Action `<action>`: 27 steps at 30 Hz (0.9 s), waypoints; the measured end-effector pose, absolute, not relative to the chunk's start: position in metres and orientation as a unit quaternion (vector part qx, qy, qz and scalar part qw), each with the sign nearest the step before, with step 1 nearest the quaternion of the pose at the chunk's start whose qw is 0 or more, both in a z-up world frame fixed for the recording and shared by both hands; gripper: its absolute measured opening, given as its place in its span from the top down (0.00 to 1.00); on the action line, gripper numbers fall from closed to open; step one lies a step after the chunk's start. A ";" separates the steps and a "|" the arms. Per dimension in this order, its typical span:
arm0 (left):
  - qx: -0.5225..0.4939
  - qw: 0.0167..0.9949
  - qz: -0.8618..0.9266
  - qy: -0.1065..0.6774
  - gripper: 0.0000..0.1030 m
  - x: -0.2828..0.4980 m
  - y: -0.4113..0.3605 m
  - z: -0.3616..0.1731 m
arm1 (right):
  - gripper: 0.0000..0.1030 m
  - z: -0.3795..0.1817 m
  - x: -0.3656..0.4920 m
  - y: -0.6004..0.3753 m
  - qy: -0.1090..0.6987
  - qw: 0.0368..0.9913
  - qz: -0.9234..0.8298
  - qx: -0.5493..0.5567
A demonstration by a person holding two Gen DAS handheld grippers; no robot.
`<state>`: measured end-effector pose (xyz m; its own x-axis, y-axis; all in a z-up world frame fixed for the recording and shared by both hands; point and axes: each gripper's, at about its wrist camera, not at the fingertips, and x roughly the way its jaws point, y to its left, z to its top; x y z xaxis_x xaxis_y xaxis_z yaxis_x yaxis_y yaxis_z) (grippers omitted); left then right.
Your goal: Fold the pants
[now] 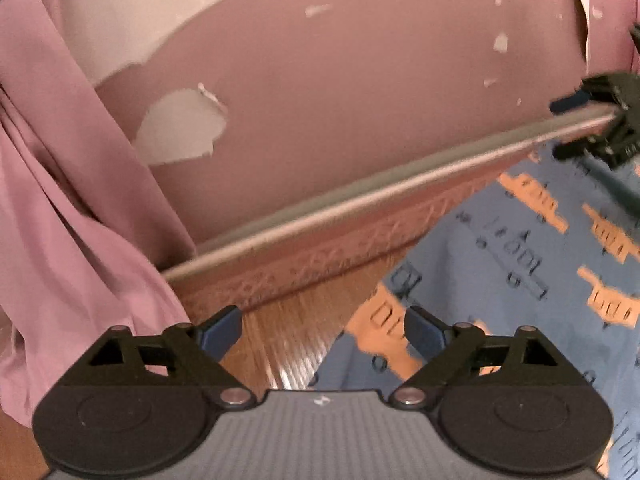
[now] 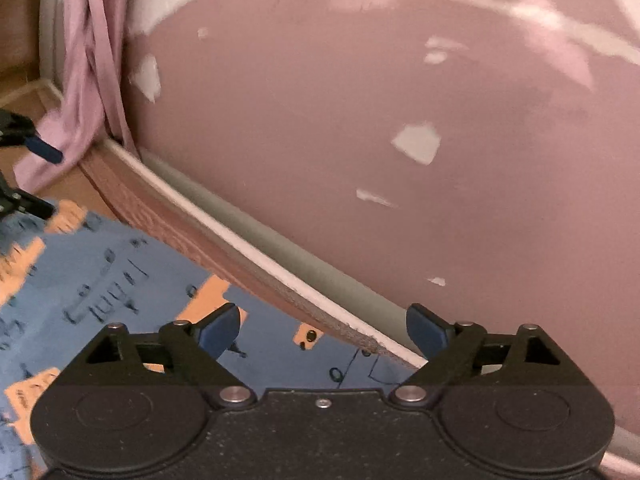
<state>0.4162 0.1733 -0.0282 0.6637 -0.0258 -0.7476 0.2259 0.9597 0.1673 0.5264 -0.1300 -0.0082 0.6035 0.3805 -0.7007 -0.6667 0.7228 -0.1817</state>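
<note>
A blue cloth printed with orange shapes (image 1: 500, 264) lies flat over a wooden surface (image 1: 280, 344); it also fills the lower left of the right wrist view (image 2: 100, 280). I cannot tell whether it is the pants or a cover. My left gripper (image 1: 322, 330) is open over the cloth's left edge, with nothing between its fingers. My right gripper (image 2: 324, 326) is open above the cloth's far edge near the wall, also holding nothing. Each gripper shows at the edge of the other's view, the right gripper (image 1: 572, 128) and the left gripper (image 2: 40, 178), both with fingers apart. A dark teal strip (image 1: 616, 188) lies under the right gripper.
A pink wall with peeling paint patches (image 1: 360, 100) stands close behind, with a grey rail (image 1: 360, 196) and a patterned brown border (image 1: 320, 264) along its foot. A pink curtain (image 1: 72, 208) hangs at the left, down to the wooden surface.
</note>
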 end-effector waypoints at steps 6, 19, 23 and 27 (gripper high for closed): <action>0.169 0.890 -0.074 0.417 0.50 0.417 0.164 -0.040 | 0.24 -0.024 0.542 -0.117 0.369 0.838 0.319 -0.242; 0.186 0.890 -0.072 0.410 0.99 0.413 0.151 -0.039 | 0.47 -0.030 0.547 -0.092 0.403 0.799 0.382 -0.232; 0.191 0.897 -0.058 0.395 0.99 0.408 0.149 -0.035 | 0.68 -0.027 0.539 -0.105 0.394 0.805 0.383 -0.227; 0.205 0.904 -0.044 0.371 0.99 0.400 0.143 -0.028 | 0.98 -0.024 0.533 -0.116 0.385 0.821 0.363 -0.213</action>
